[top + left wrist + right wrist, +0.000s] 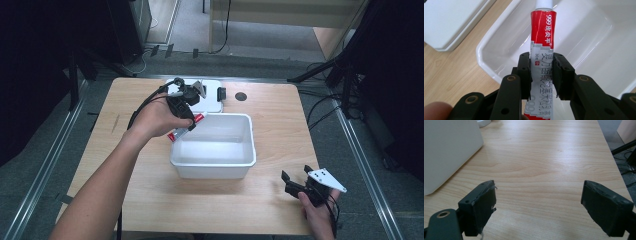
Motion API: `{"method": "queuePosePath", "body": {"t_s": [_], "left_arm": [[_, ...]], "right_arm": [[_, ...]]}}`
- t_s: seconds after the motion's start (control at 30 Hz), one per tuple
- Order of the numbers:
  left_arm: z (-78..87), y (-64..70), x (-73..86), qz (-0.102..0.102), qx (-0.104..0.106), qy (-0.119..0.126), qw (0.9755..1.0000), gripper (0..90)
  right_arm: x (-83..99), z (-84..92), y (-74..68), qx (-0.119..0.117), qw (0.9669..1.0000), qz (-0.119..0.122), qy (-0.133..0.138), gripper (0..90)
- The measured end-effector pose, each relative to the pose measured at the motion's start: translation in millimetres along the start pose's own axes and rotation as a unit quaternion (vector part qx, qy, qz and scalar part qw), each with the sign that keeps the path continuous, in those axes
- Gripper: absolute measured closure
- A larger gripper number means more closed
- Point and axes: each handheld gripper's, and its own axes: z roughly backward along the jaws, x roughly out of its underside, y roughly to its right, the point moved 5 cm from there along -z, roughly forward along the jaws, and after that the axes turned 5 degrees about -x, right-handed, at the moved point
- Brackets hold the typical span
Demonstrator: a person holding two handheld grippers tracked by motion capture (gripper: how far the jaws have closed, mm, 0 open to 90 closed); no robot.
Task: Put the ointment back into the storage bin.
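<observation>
Left gripper (541, 75) pinching a tube (541, 47) over the near-left corner of a white bin (599, 37)

One tube: red toward its white screw cap, silver-grey along the body, with "999" and rows of printed characters running lengthwise; its surface looks creased where the red band begins. The jaws press on it from both sides at mid-length, cap end pointing away from the hand, and in the high view the tube (186, 127) hangs tilted across the bin (215, 167) rim. One bin, open, its inside bare and glossy. One flat white lid or tray (210, 97) lies behind it on the table (280, 125). Two grippers: the right gripper (296, 176) sits low at the table's near-right corner, jaws spread wide with nothing between them, just bare wood ahead
</observation>
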Motion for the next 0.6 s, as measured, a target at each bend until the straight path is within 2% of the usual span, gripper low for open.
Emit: {"method": "queuePosePath", "body": {"t_s": [0.6], "left_arm": [[-9.4,8.3,-11.1,0.0,0.009,0.005,0.9999,71.0]], "right_arm": [[-0.1,-0.2,0.0,-0.003,1.0,-0.002,0.0,12.8]]}}
